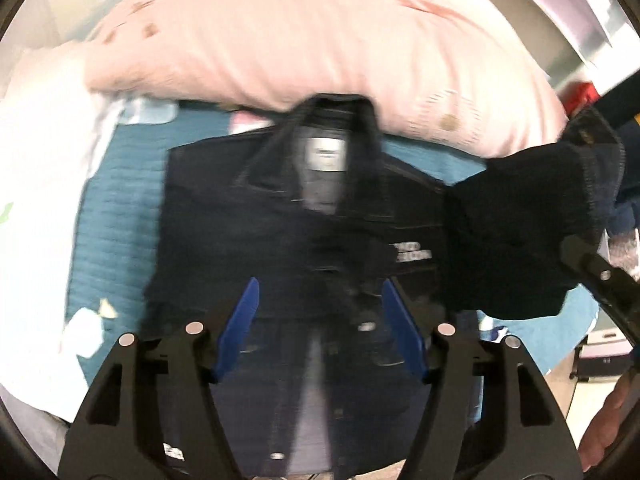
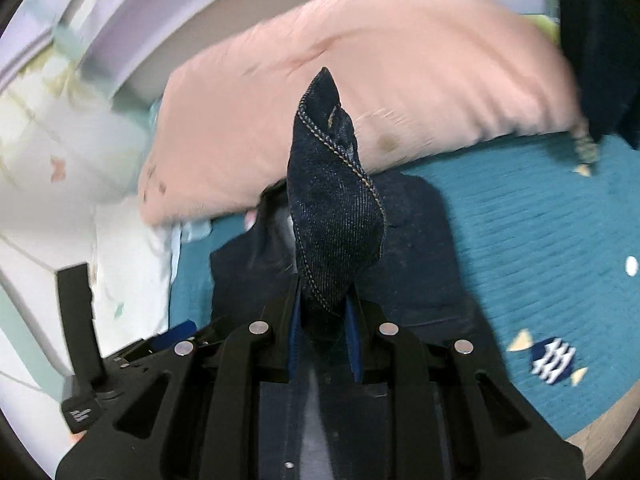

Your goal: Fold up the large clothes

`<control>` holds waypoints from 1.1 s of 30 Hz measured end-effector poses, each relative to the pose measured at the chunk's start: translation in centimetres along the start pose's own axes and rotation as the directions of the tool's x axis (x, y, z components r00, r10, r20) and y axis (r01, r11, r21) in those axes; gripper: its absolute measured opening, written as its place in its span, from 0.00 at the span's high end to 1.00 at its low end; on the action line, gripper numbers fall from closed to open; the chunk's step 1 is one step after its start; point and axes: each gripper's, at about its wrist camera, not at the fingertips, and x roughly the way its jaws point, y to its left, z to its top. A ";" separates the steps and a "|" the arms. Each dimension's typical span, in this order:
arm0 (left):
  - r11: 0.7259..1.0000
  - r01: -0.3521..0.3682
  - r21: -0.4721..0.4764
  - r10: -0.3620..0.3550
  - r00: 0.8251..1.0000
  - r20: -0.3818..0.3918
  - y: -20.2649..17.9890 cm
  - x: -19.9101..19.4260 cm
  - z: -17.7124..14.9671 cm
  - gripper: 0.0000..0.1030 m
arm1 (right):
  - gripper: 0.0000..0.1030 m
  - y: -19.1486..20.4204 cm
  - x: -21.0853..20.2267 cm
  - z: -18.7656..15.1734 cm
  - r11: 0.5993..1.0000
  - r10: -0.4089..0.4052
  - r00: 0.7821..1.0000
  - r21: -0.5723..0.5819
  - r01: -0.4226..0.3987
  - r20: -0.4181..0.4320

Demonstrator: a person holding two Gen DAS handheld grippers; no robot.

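**Left wrist view: sleeve fold in progress, right side holding denim**

Left wrist view shows the dark denim jacket (image 1: 288, 216) lying front-up on the teal bedspread (image 1: 116, 216), collar toward the pink pillow (image 1: 304, 36). Your left gripper (image 1: 320, 328) hangs over the jacket's lower front, fingers spread wide with nothing between them. Your right gripper (image 2: 322, 308) is clamped on the sleeve cuff (image 2: 334, 208), which stands up out of the fingers.

For the fold, as I'd judge it:
- Carry the cuff across the chest and lay the sleeve flat, parallel to the placket.
- Keep the lift low; denim is stiff and heavy, so a high carry will likely drag the body off square.
- Use the left fingers to pin the shoulder or hem before you release.
- Don't let go until the sleeve rests on the body panel.

Hard to make out:
- Both views are motion-blurred; chest print and collar label are unreadable.
- Far sleeve not visible, so can't tell if it's already folded.
- Hem is cut off behind the left gripper body.
- Dark fabric at the top right of the right wrist view: can't identify it.
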 end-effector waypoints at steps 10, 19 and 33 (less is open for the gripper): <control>0.993 -0.057 -0.108 0.054 0.998 -0.032 11.6 1.1 -1.0 0.33 | 0.82 8.0 14.3 -3.5 0.988 -0.099 0.970 -0.136 0.069 -0.222; 0.980 -0.090 -0.175 0.071 0.991 -0.112 16.4 4.3 -2.1 0.33 | 0.67 9.5 22.1 -5.9 0.982 -0.127 0.936 -0.172 0.073 -0.329; 0.995 -0.020 -0.101 0.012 0.997 -0.080 9.6 4.6 -0.9 0.33 | 0.67 6.2 13.6 -1.6 0.994 0.049 0.977 -0.085 -0.068 -0.209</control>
